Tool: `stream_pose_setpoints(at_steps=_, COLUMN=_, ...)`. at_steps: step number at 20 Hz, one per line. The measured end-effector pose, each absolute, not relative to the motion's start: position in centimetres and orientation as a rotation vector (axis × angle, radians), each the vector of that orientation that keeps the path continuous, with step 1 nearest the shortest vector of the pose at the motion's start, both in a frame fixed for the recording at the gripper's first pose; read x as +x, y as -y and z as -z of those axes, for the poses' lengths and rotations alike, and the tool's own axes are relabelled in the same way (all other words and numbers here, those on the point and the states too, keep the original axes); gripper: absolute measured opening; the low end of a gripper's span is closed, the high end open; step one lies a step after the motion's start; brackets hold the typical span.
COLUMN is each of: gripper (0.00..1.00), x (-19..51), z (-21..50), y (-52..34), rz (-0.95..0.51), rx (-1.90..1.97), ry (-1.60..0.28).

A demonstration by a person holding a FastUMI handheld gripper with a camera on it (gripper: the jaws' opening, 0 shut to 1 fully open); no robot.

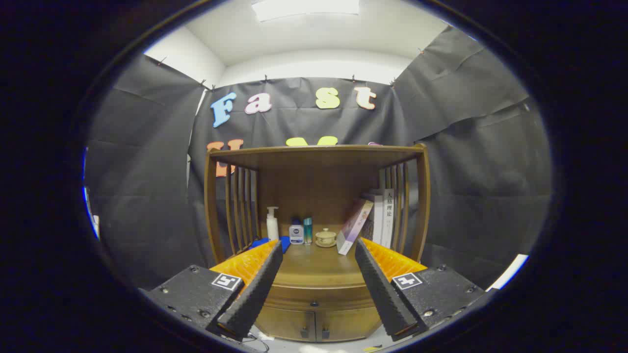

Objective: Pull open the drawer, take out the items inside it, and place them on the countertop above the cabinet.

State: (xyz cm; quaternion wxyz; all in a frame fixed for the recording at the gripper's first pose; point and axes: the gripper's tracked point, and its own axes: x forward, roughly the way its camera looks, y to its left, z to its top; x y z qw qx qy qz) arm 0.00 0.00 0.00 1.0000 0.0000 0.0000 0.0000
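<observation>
Gripper (319,250) fingers apart, wooden cabinet (318,289) beyond.

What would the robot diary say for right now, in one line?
tongs: open, empty, facing cabinet | drawer: shut | countertop: bottles, cup, books at back | step: reach drawer

cabinet (319,274): wooden | drawer fronts (316,324): closed, small handles | countertop (314,264): above them

Black cloth walls (481,162) enclose the booth beneath a white ceiling (314,34) and its bright light panel (305,8).
</observation>
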Motion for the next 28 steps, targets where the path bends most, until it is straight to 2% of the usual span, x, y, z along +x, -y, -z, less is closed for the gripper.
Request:
stream_pose_setpoints(at_steps=15, gripper=0.97, x=1.7, z=2.2, y=-0.5, rz=-0.011, rx=-0.006, ry=-0.006)
stream_pose_setpoints(at_steps=21, gripper=0.97, x=3.9, z=7.3, y=-2.0, rz=-0.098, rx=0.031, ry=-0.033)
stream_pose_setpoints(at_steps=28, gripper=0.97, x=8.3, z=18.5, y=-0.6, rz=-0.010, rx=-0.051, ry=-0.143)
